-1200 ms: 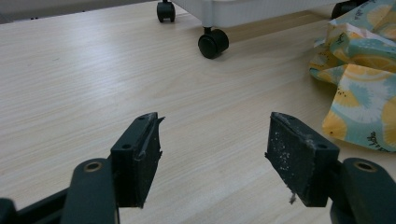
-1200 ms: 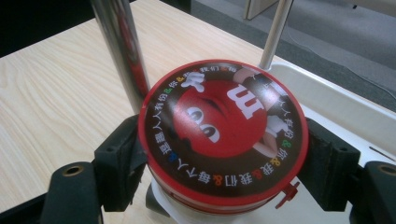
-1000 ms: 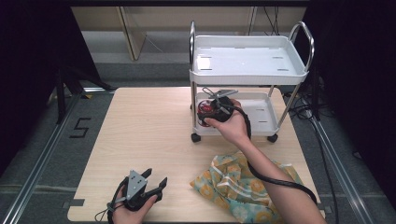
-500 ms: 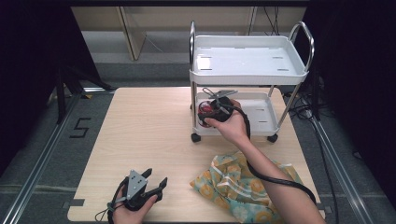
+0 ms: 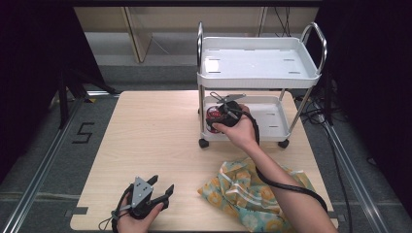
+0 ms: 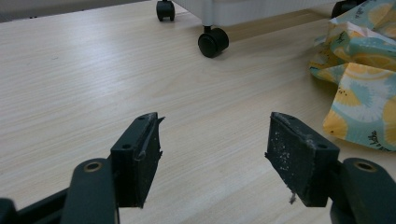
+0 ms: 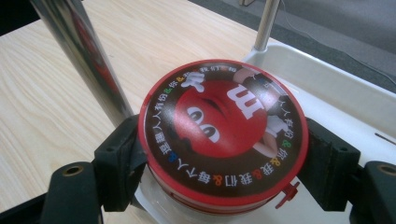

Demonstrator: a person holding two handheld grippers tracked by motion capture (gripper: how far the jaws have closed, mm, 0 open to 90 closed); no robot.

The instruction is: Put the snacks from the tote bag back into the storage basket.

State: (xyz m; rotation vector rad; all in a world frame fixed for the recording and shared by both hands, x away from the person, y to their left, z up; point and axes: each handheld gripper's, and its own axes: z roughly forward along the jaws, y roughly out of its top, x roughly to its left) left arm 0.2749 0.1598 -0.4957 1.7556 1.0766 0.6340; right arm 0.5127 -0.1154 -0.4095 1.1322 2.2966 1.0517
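While the right tongs (image 7: 224, 158) clamp a round red printed tin (image 7: 223, 135) at centre frame, it sits at, perhaps just above, the white cart's lower tray (image 7: 327, 93). Left tongs (image 6: 212, 154) gape empty over the pale wooden counter (image 6: 70, 79), lower left in the high view.

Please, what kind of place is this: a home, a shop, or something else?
Probably a lab or test room set up for recording, not a home. A bare wooden table stands on grey floor with metal rails and a marked number. A small white cart sits on it, and dark curtains surround it.
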